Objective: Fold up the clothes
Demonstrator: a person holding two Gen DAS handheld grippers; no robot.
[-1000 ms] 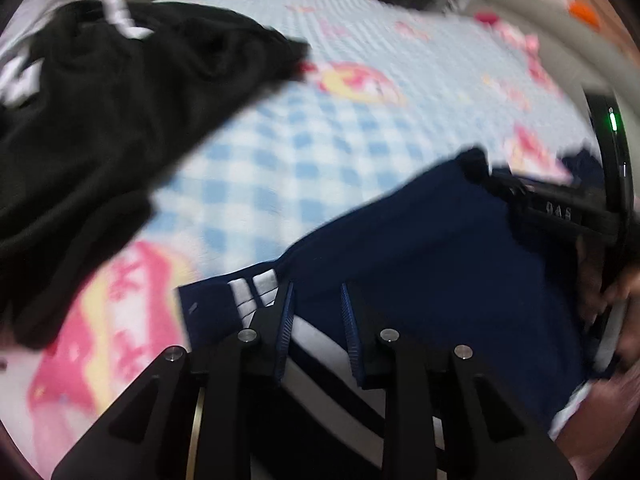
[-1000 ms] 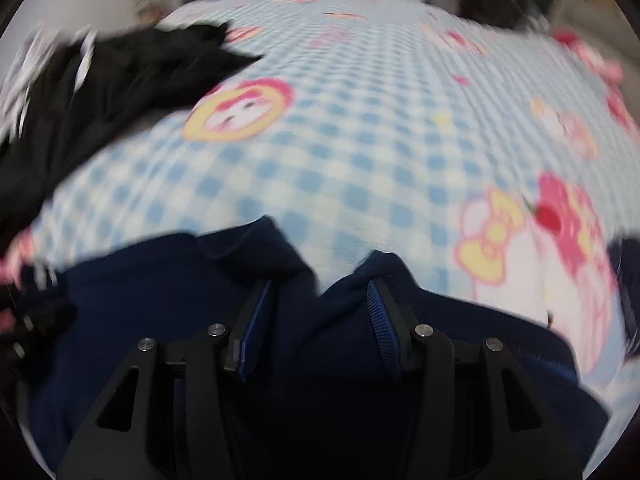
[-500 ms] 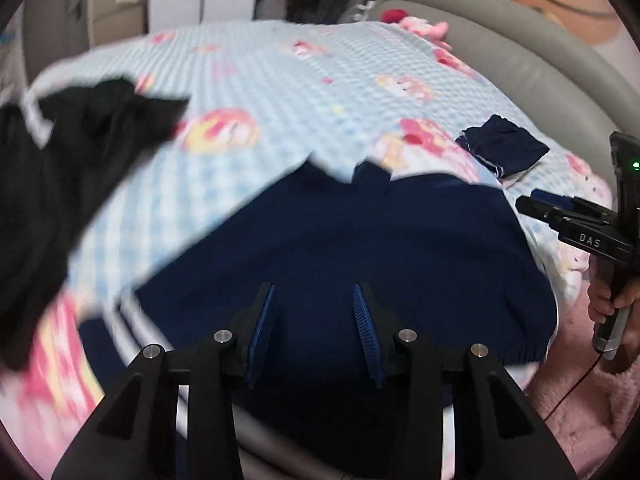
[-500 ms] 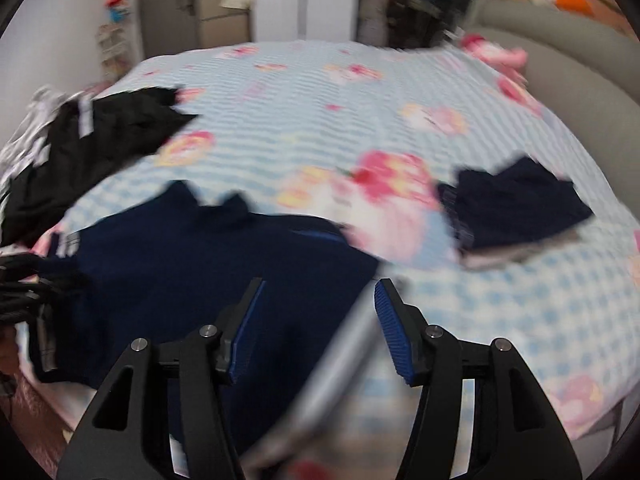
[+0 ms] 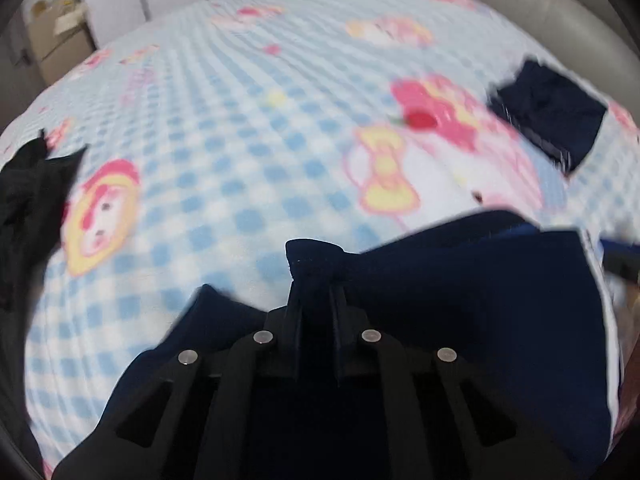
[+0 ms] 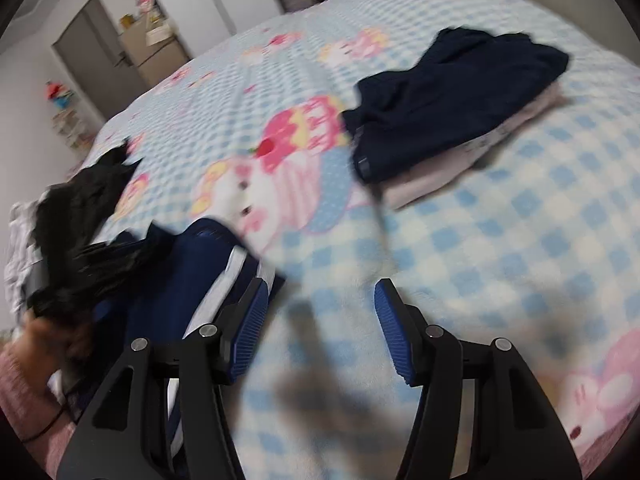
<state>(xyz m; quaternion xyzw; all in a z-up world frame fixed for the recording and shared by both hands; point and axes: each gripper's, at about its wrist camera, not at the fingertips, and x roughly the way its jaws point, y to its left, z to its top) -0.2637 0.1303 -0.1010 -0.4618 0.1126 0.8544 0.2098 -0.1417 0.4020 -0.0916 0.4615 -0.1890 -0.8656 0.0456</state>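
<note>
From the left wrist, the left gripper (image 5: 316, 300) is closing on a bunched hem of the navy garment (image 5: 460, 292), which spreads right on the checked blanket (image 5: 248, 128); from the right wrist, the right gripper (image 6: 320, 312) stands open and empty, garment to its left, no legible writing.

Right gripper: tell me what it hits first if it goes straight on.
Probably bare blanket. The right gripper is open with nothing between its fingers, angled down at the bed. The folded pile lies further off, right of its line; depth is unclear.
</note>
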